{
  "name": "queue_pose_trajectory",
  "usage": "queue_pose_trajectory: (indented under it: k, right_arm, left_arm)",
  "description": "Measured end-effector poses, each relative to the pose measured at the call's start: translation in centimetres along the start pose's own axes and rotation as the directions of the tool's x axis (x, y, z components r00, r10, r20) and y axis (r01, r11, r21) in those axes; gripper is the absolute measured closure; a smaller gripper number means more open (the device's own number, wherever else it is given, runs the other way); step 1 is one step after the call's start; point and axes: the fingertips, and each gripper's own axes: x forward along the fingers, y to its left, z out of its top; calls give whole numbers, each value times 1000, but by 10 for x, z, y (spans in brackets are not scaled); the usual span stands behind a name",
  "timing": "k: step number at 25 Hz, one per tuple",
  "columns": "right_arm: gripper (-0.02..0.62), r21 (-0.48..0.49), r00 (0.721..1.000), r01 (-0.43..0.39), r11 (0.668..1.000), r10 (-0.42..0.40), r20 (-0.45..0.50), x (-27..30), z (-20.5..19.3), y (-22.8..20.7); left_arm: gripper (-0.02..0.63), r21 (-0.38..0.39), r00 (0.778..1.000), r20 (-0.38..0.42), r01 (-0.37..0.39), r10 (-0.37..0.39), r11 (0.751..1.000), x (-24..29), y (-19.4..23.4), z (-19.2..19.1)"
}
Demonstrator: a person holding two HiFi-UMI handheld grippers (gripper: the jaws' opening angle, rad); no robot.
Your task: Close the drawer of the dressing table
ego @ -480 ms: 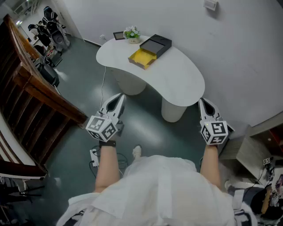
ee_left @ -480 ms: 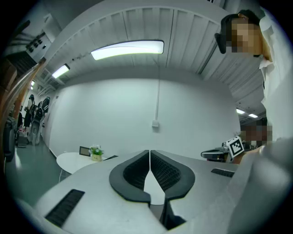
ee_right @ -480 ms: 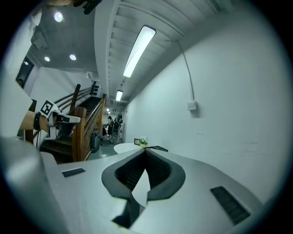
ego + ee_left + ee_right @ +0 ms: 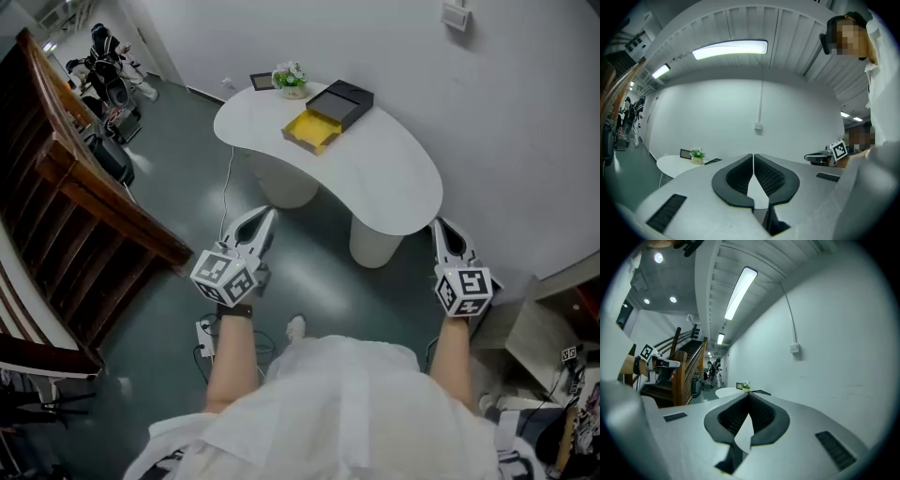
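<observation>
At the far left of the head view a brown wooden stair railing [image 4: 89,192] slants down the frame over the dark green floor. My left gripper [image 4: 266,217] sits in the lower left of centre with its square-marked cube toward me. Its two black-padded jaws are clenched tip to tip with nothing between them, as the left gripper view shows. Above it, in the upper middle, stands the white kidney-shaped dressing table [image 4: 394,178] on two rounded white legs. At its far left end are a small dark picture frame [image 4: 262,82] and a little potted plant with white flowers [image 4: 292,77]. Just right of those, the yellow drawer [image 4: 314,129] stands pulled out toward the lower left from its flat black box [image 4: 345,98], well apart from both grippers. My right gripper [image 4: 445,231] is at the lower right, beside the table's right end, jaws likewise pressed together on nothing.
</observation>
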Motion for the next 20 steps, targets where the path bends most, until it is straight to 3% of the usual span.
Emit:
queue_pose_trajectory:
  k: [8, 20]
  right_arm:
    - [587, 91, 998, -40, 995, 36, 43, -1, 1, 9]
    - [586, 46, 998, -47, 998, 48, -34, 26, -9, 40]
  left_arm:
    - [588, -35, 1000, 4, -16, 16, 999, -12, 9, -8]
    - [588, -51, 997, 15, -69, 70, 996, -54, 46, -4]
